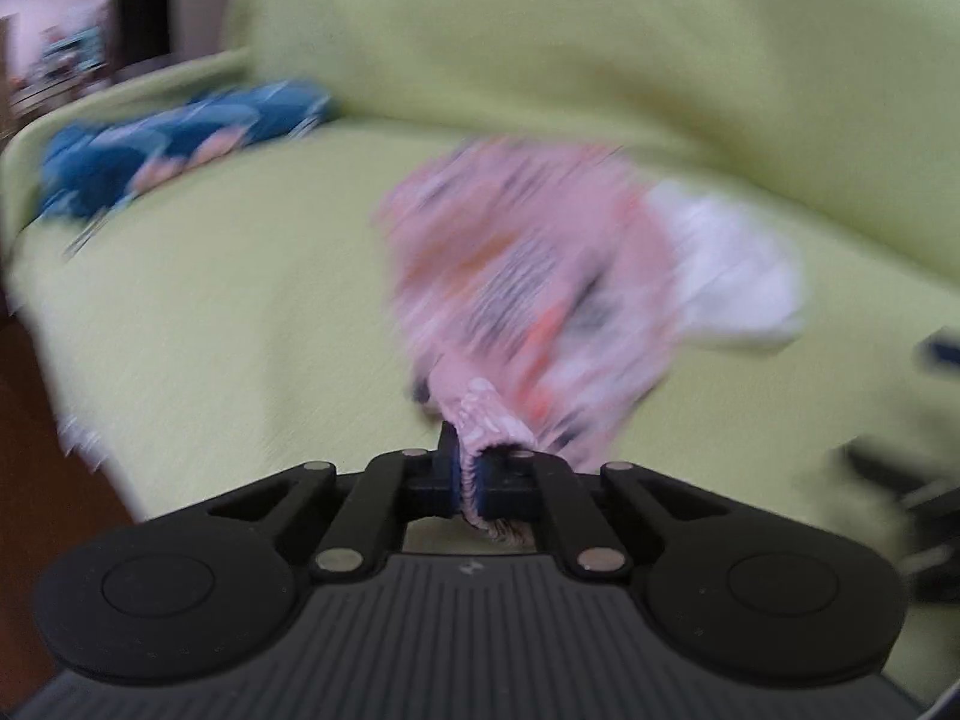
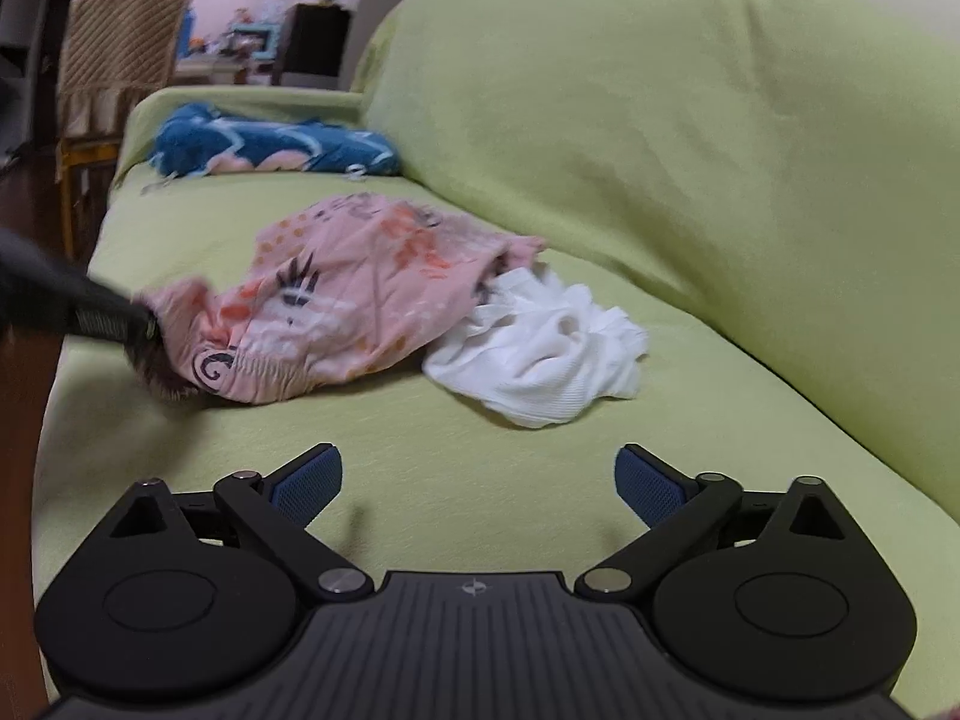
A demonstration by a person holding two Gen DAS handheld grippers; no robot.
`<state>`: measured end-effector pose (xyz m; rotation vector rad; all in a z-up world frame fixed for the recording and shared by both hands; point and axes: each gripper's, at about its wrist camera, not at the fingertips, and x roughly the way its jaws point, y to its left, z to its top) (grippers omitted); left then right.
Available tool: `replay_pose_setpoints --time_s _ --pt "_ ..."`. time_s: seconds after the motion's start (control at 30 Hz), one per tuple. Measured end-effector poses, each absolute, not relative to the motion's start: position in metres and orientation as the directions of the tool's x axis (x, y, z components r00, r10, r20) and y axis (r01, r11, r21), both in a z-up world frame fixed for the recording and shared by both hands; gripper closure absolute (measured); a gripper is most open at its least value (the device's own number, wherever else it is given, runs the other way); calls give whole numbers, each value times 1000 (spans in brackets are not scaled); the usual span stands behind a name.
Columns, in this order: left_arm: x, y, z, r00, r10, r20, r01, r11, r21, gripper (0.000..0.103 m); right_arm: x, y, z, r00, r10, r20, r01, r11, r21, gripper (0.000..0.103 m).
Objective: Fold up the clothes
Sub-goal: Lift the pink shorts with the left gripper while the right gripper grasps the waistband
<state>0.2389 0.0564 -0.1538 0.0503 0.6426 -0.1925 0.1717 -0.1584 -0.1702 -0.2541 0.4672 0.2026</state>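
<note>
Green-covered sofa (image 2: pixel 600 180) carries the pink printed garment (image 2: pixel 336 306) mid-seat, a white garment (image 2: pixel 540 354) touching its right edge and a blue one (image 2: pixel 270 144) far back. Left tool (image 1: pixel 471 480) pinches the pink waistband, motion-blurred; right tool (image 2: pixel 478 486) hangs wide apart, holding nothing.

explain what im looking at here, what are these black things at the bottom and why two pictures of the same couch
The black things are hand-held tongs, one in each of a person's hands, each with a camera looking forward along its two fingers. So there are two pictures: one from the left tongs, one from the right tongs. Both face a couch with a green cover. On it lie pink printed shorts, a crumpled white garment right beside them, and a blue patterned cloth farther back near the armrest. The left tongs are clamped on the shorts' elastic waistband; that picture is blurred. The right tongs are open and hold nothing.
</note>
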Motion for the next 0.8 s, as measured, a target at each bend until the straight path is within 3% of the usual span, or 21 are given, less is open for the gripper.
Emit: replay_pose_setpoints --time_s 0.07,0.17,0.47,0.67,0.8 --pt "234 41 -114 810 -227 -541 292 956 37 101 170 -166 -164 879 129 -458 -226 960 -164 20" --pt "231 23 -49 817 -317 -481 406 909 90 101 159 -175 -149 895 129 -427 -201 971 -129 28" --pt "204 -45 132 803 -419 -423 538 816 213 101 78 -208 -81 964 108 -243 -116 993 -19 28" --pt "133 -82 202 804 -484 -346 578 772 262 101 9 -238 -22 997 72 -39 -71 997 15 28" --pt "93 -94 225 765 -549 -336 630 748 211 101 -31 -255 -4 998 58 25 -59 998 18 28"
